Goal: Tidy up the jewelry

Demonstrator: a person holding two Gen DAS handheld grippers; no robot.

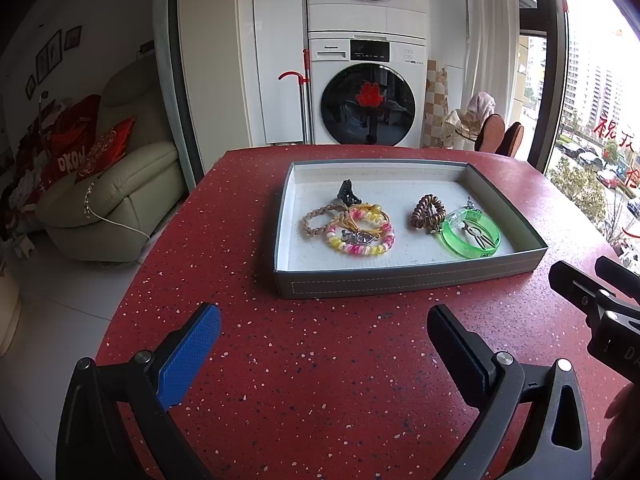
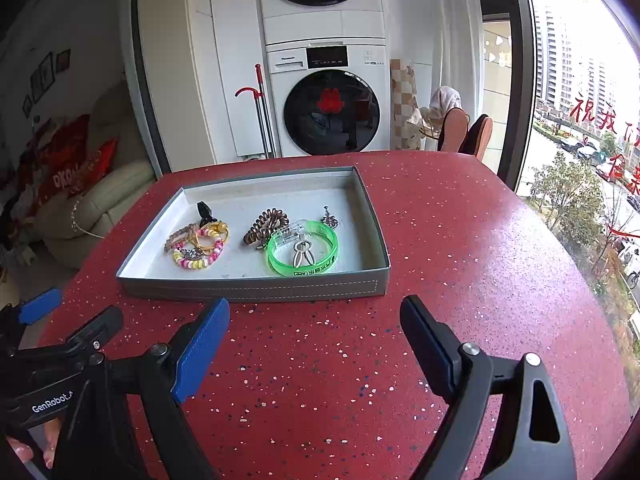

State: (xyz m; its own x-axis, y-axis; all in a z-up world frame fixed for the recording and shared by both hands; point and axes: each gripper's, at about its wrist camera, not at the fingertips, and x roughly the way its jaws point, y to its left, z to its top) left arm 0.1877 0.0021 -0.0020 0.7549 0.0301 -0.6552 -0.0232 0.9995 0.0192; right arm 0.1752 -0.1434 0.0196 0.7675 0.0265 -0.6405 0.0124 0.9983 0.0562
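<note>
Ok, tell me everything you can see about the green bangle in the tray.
The green bangle is a translucent, bright green ring, plastic by the look of it, with a dark printed label on its near side. It lies flat on the white floor of the grey tray, toward the right front corner. A small pale loop charm lies inside it, a clear plastic piece overlaps its far edge, and the brown coil tie lies at its left. Neither hand-held gripper touches it.
</note>
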